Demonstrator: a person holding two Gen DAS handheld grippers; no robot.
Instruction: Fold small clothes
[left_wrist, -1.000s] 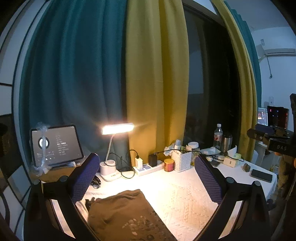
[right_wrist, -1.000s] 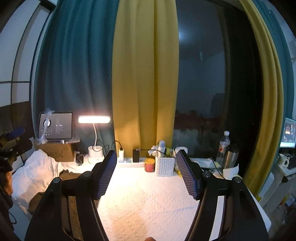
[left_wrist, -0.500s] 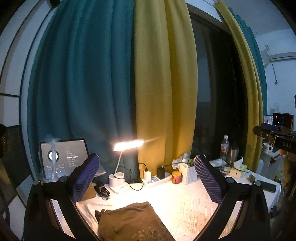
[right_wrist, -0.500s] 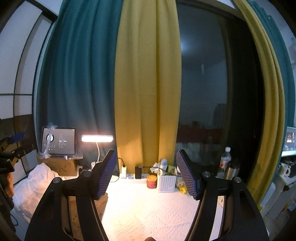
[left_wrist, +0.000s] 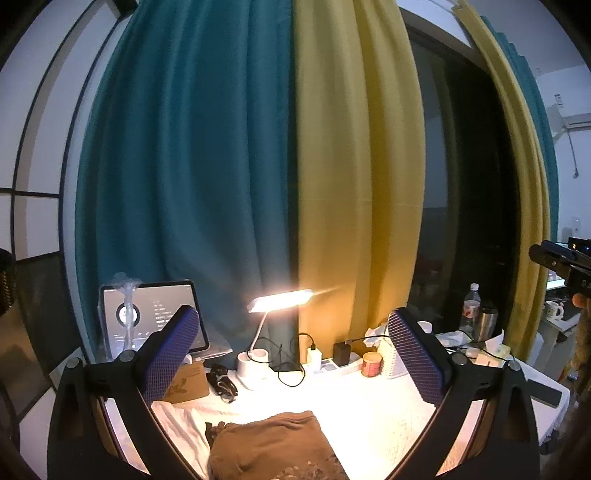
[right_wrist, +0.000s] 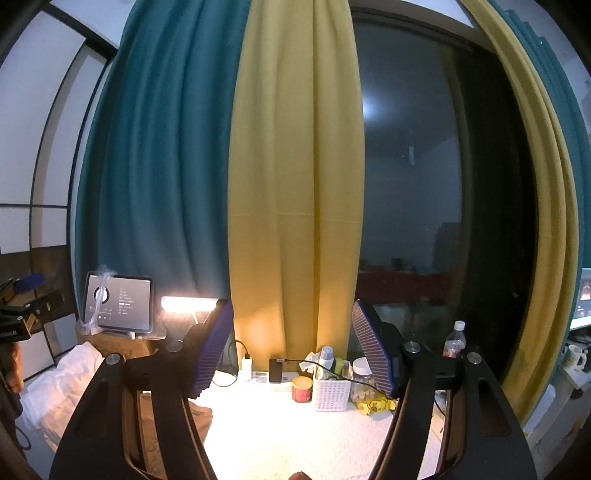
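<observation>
A folded brown garment (left_wrist: 273, 448) lies on the white tablecloth (left_wrist: 369, 417) at the bottom centre of the left wrist view. A corner of it shows in the right wrist view (right_wrist: 203, 417), behind the left finger. My left gripper (left_wrist: 295, 354) is open and empty, held high above the garment and pointing at the curtains. My right gripper (right_wrist: 291, 350) is open and empty, also raised and pointing at the curtains. The right gripper's body shows at the right edge of the left wrist view (left_wrist: 561, 262).
At the table's back edge stand a lit desk lamp (left_wrist: 280, 299), a tablet (left_wrist: 155, 321) on a cardboard box, a power strip with chargers (left_wrist: 332, 363), a red tin (right_wrist: 302, 388), a white basket (right_wrist: 331, 392) and bottles (left_wrist: 471, 308). Teal and yellow curtains hang behind.
Both grippers have tilted upward and lifted. The table and garment have slid lower in both views and more curtain shows. Both grippers stay open.
</observation>
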